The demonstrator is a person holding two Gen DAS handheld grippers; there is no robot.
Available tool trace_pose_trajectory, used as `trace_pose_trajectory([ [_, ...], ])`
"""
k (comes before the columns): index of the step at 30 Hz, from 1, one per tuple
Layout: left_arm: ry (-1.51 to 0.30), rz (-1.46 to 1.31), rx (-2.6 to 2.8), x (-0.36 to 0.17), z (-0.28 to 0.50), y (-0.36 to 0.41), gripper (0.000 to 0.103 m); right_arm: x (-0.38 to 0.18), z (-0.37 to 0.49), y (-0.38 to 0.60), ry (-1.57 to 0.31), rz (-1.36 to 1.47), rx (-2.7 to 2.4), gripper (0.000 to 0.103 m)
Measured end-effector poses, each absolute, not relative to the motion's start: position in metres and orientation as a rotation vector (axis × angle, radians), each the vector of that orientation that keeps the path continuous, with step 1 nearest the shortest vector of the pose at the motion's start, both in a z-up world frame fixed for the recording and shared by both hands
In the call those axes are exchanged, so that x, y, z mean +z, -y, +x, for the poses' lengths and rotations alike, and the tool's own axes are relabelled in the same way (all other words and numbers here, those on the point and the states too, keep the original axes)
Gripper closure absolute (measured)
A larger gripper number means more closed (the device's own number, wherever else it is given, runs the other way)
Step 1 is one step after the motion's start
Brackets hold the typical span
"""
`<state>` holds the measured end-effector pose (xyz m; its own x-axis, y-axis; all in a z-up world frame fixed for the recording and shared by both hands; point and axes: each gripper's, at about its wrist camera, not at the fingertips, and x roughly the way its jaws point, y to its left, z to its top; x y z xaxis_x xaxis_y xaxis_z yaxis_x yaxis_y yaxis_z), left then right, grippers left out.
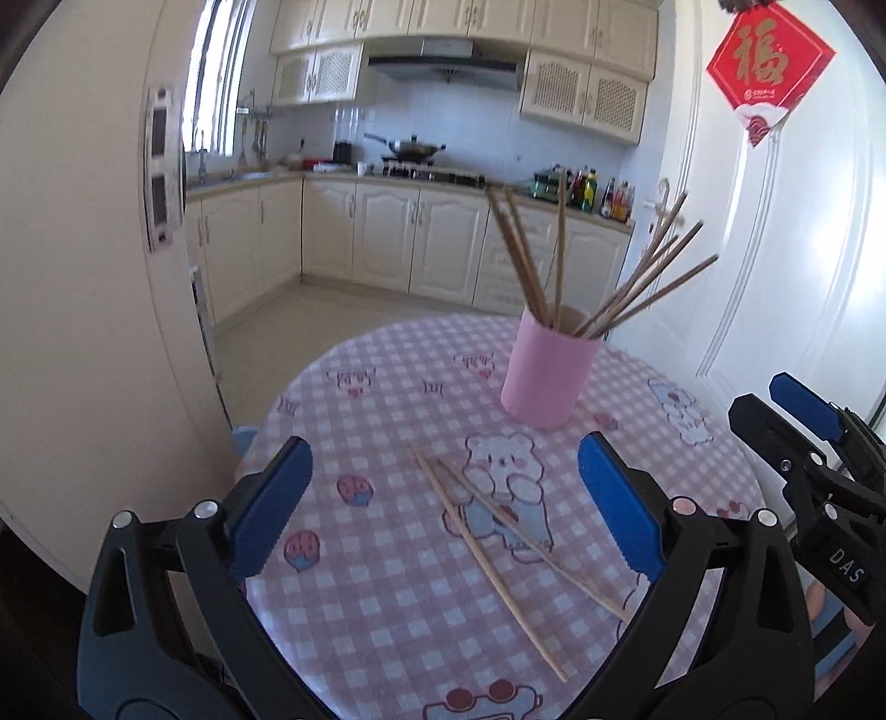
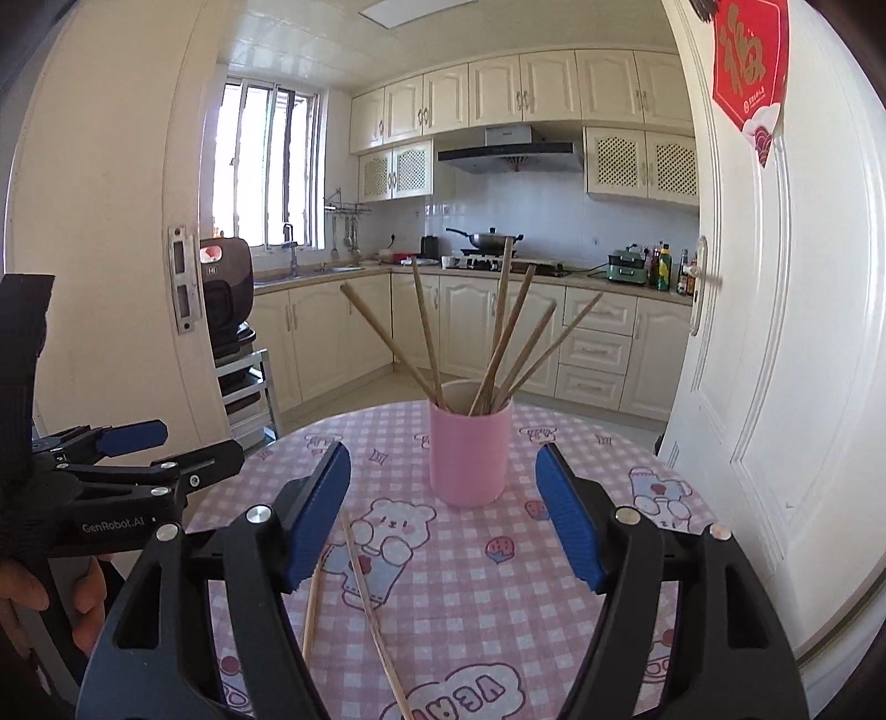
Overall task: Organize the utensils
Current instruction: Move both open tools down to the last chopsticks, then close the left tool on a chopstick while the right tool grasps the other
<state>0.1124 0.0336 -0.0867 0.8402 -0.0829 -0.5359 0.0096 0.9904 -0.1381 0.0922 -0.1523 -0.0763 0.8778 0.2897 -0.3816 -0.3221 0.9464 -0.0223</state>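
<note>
Two pale chopsticks (image 1: 498, 548) lie crossed mid-table (image 1: 354, 620), bare cloth around; pink cup (image 1: 548, 376) behind; left gripper (image 1: 443, 504) and right gripper (image 2: 443, 520) jaws released.

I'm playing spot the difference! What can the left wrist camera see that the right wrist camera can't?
Only the left wrist view shows both loose chopsticks whole, lying crossed on the tablecloth, and the right tool from the side. Only the right wrist view shows the ceiling light, the dark appliance by the doorway, and fingers holding the left tool. Both show the pink cup of chopsticks, the checked tablecloth, the wok and the red door sign.
</note>
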Motion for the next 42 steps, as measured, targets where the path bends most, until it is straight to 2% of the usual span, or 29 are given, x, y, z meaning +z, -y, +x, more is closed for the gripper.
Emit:
trace_pose_trajectory([
  [7,-0.786,-0.129,-0.048,-0.137,0.138,-0.022,0.008,-0.119,0.112,0.148,-0.531,-0.101,0.329,0.037],
  [15,-0.887,-0.124,-0.03,-0.165,0.162,-0.015,0.01,-0.146,0.131,0.147,-0.653,-0.122,0.359,0.037],
  [21,-0.969,-0.143,-0.012,-0.18,0.19,-0.018,0.033,-0.156,0.142,0.141,-0.704,-0.135,0.388,0.037],
  [23,-0.979,-0.145,0.009,-0.182,0.199,-0.021,0.045,-0.159,0.147,0.137,-0.721,-0.142,0.406,0.037],
  [25,-0.986,-0.137,0.017,-0.182,0.209,-0.021,0.05,-0.16,0.153,0.132,-0.74,-0.148,0.43,0.037],
  [27,-0.992,-0.116,0.032,-0.182,0.218,-0.022,0.059,-0.161,0.16,0.125,-0.76,-0.162,0.454,0.037],
  [29,-0.983,-0.093,0.041,-0.183,0.225,-0.024,0.083,-0.163,0.167,0.117,-0.78,-0.181,0.474,0.037],
  [30,-0.979,-0.1,0.038,-0.183,0.227,-0.028,0.09,-0.164,0.17,0.112,-0.789,-0.194,0.485,0.038],
  [38,-0.976,-0.182,-0.008,-0.182,0.228,-0.061,0.096,-0.173,0.201,0.072,-0.874,-0.276,0.566,0.054],
  [42,-0.981,-0.212,-0.023,-0.184,0.232,-0.071,0.096,-0.174,0.216,0.055,-0.917,-0.308,0.589,0.066],
])
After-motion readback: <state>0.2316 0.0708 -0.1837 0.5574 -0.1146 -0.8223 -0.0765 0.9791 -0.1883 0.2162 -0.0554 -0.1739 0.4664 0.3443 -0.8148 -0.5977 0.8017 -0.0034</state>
